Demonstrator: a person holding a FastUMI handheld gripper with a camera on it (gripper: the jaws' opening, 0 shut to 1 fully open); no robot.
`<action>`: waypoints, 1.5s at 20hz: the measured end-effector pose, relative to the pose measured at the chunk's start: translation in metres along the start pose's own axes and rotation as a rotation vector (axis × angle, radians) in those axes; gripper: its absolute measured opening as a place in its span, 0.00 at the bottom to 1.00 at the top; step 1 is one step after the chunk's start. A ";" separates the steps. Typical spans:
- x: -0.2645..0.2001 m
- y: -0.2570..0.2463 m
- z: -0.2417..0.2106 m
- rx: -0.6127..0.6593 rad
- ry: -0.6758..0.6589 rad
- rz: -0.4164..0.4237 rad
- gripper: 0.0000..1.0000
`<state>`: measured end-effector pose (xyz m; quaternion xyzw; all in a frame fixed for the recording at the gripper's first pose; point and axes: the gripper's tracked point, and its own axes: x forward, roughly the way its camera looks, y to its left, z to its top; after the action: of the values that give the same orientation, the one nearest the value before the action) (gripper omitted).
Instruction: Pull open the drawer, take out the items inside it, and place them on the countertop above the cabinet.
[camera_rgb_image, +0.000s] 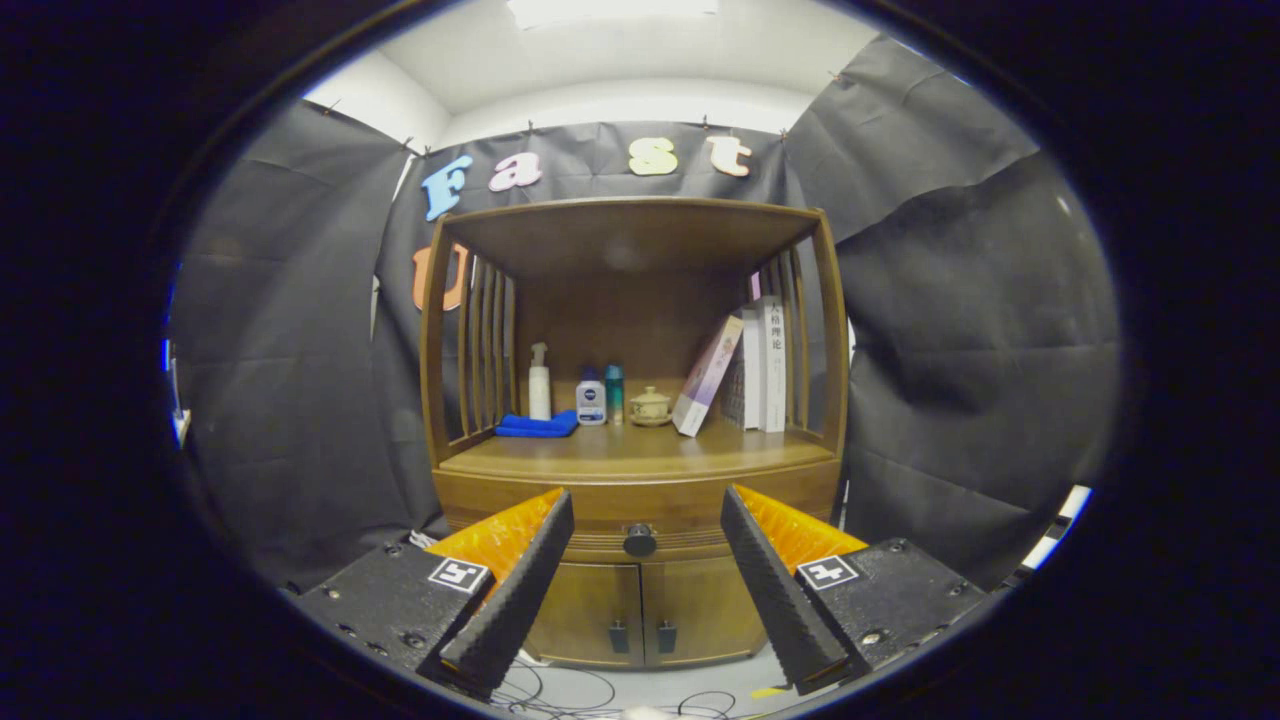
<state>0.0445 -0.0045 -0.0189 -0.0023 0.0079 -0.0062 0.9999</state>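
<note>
- Facing the wooden cabinet (640, 480), the tongs (640, 505) stand spread wide, pinching nothing.
- Drawer (640, 515) closed; its dark knob (640, 540) sits between the fingers, beyond the tips, untouched.
- Counter (640, 452) above carries a blue cloth (538, 425) at left, bottles (590, 398), a small pot (650, 406), and books (745, 370) at right.

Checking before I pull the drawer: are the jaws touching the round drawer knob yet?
Apart. In the gripper view the gripper is open, and the drawer knob sits beyond the jaws, centred in the gap, with cabinet wood showing on both sides of it.
</note>
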 end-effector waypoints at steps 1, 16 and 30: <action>0.008 0.000 -0.004 -0.005 -0.001 0.005 0.97; 0.153 -0.011 -0.114 -0.035 0.134 -0.017 0.97; 0.204 -0.008 -0.146 -0.078 0.165 -0.037 0.59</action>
<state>0.2457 -0.0152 -0.1685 -0.0410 0.0905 -0.0245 0.9948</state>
